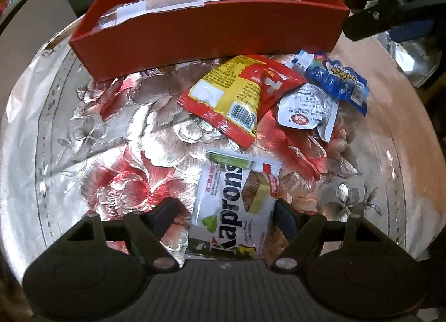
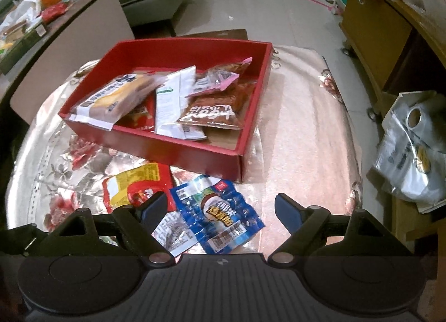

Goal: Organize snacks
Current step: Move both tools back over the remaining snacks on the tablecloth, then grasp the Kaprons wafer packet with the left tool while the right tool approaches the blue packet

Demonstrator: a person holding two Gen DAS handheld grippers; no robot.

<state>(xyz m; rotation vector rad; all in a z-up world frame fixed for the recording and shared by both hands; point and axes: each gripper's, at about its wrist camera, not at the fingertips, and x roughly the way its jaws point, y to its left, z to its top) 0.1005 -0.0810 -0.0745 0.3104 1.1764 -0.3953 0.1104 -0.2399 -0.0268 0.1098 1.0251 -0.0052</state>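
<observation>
Both my grippers stand open and grip nothing, the left gripper (image 1: 223, 210) straddling the white Kaprons wafer packet (image 1: 234, 205) on the floral tablecloth (image 1: 111, 138), the right gripper (image 2: 220, 207) above the blue snack packet (image 2: 220, 213) just before the red tray (image 2: 178, 152) of snacks.

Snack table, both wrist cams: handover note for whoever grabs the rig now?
Left gripper: open, jaws either side of the white Kaprons wafer pack, not yet clamped.
Right gripper: open, empty, above the blue snack pack.
Red box: already holds several packs.
Left on the tablecloth: Kaprons pack, red-and-yellow pack, white sachet, blue pack.
Next, probably: close left on the Kaprons pack, move it to the box, then the remaining three.
</observation>
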